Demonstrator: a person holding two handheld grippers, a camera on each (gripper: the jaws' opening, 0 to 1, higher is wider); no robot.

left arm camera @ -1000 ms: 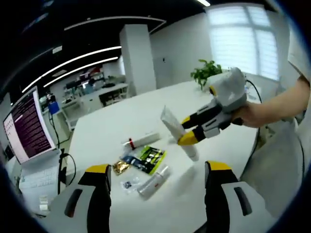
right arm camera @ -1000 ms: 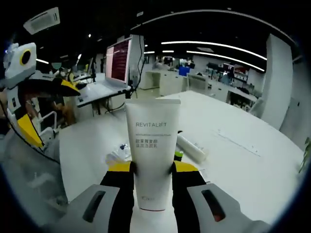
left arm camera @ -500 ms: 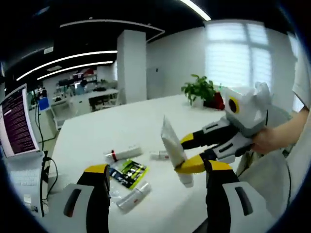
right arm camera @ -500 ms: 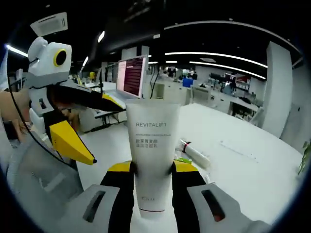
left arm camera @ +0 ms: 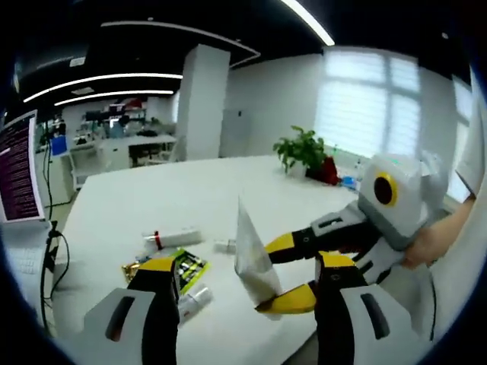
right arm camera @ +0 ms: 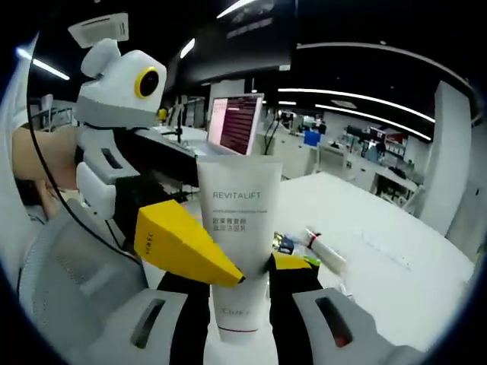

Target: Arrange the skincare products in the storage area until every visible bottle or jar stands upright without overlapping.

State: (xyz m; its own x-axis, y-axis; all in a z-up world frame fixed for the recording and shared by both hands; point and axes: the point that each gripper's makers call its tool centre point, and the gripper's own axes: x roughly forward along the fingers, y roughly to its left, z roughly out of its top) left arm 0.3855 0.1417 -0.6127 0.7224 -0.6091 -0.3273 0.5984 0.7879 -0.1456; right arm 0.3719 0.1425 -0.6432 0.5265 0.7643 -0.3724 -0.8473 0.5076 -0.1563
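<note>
1. Right tool (right arm camera: 240,277): clamped on a white tube (right arm camera: 238,228), held upright above the desk (right arm camera: 396,296); same tube at centre of the left gripper view (left arm camera: 251,258).
2. Left tool (left arm camera: 247,304): jaws apart, empty, tips bracketing the tube; one yellow tip crosses the tube front at 9 o'clock in the right gripper view.
3. Desk items at 9 o'clock of the left gripper view: red-capped tube (left arm camera: 171,239), green and black sachet (left arm camera: 190,268), small bottle (left arm camera: 194,300), all lying flat.
4. Risk: collision of the two tools during a handover; likely slip or crushing of the soft tube.
5. Risk: tube toppling once set down on its narrow cap.
</note>
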